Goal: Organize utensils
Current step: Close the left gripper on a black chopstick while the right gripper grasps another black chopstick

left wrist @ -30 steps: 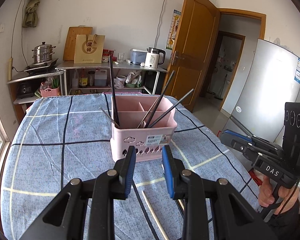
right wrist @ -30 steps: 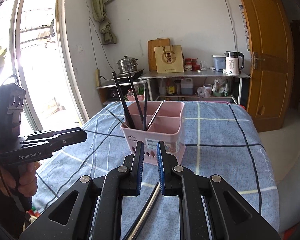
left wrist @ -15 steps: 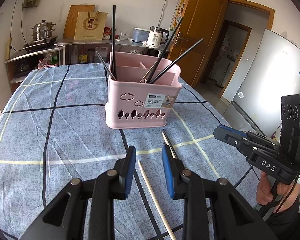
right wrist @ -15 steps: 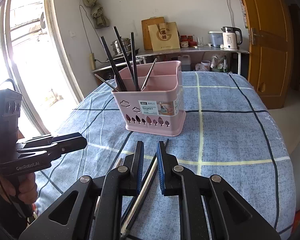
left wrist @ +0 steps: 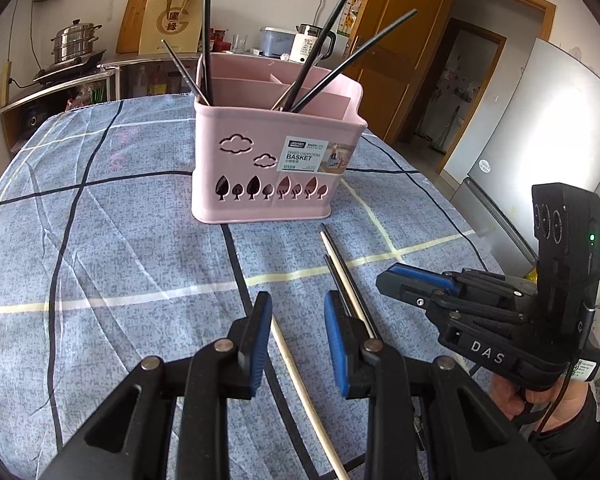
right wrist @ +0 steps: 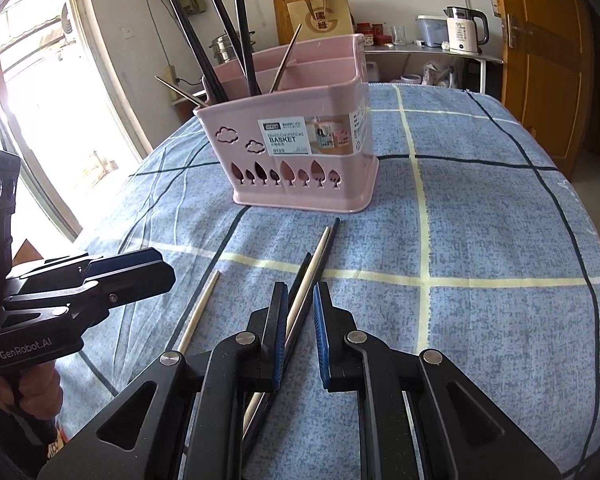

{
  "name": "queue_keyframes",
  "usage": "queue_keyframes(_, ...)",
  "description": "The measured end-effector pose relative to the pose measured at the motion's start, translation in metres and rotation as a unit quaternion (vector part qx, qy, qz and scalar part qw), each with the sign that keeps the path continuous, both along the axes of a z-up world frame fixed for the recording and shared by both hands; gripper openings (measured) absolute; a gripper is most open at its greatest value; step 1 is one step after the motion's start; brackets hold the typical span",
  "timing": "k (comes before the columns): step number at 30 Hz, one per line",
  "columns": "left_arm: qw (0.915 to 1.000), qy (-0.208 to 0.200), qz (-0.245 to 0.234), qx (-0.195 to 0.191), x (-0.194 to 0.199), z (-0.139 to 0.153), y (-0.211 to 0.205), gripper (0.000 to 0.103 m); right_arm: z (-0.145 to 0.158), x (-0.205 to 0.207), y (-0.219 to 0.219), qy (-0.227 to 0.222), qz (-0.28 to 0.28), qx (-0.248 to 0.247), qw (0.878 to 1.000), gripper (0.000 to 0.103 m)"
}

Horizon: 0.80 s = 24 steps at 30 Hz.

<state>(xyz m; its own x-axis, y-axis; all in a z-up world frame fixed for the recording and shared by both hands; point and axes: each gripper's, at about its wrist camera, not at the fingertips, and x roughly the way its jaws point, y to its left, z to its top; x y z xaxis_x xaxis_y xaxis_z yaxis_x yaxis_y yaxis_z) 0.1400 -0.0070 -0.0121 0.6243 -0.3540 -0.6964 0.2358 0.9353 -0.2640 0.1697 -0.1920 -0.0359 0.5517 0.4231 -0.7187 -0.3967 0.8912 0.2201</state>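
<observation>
Pink basket (left wrist: 276, 160) upright on the bench (left wrist: 112, 240), on a blue checked cloth, holding several dark chopsticks (left wrist: 208, 28) and thin metal ones that lean out of its compartments. Just in front of the basket, loose on the cloth: a pale wooden chopstick (right wrist: 309, 276) lying alongside two dark ones (right wrist: 329, 240), tips pointing toward the basket without touching it, and a second pale stick (right wrist: 202, 304) a little apart to the left. Right gripper (right wrist: 300, 320) low over the paired sticks, jaws slightly apart and straddling them, the pale stick close against the left pad; contact hard to judge. Left gripper (left wrist: 296, 336) hovering above the cloth, jaws wide apart, nothing between them but the single pale stick (left wrist: 296, 376) running beneath, the other sticks lying by the right-hand finger. Behind the bench, a metal shelf (left wrist: 140, 60) with a steel pot (left wrist: 74, 42), a cutting board, a paper bag and a white kettle (right wrist: 466, 30); wooden door (right wrist: 540, 60) to the right, fridge (left wrist: 548, 128) beyond it.
</observation>
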Motion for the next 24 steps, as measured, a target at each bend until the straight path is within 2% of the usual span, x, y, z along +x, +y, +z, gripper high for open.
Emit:
queue_keyframes(8, 1.0, 0.005, 0.001, -0.004, 0.005, -0.003, 0.003, 0.028, -0.021, 0.012, 0.008, 0.029, -0.008, -0.018, 0.999, 0.013)
queue_keyframes(20, 0.9998, 0.015, -0.008, -0.009, 0.015, -0.006, -0.003, 0.028, -0.021, 0.006, 0.01, 0.023, -0.009, -0.07, 0.997, 0.013)
queue_keyframes(24, 0.9995, 0.023, -0.02, -0.006, 0.019, -0.008, -0.015, 0.028, -0.02, 0.004, 0.004, 0.026, -0.008, -0.073, 0.997, 0.011)
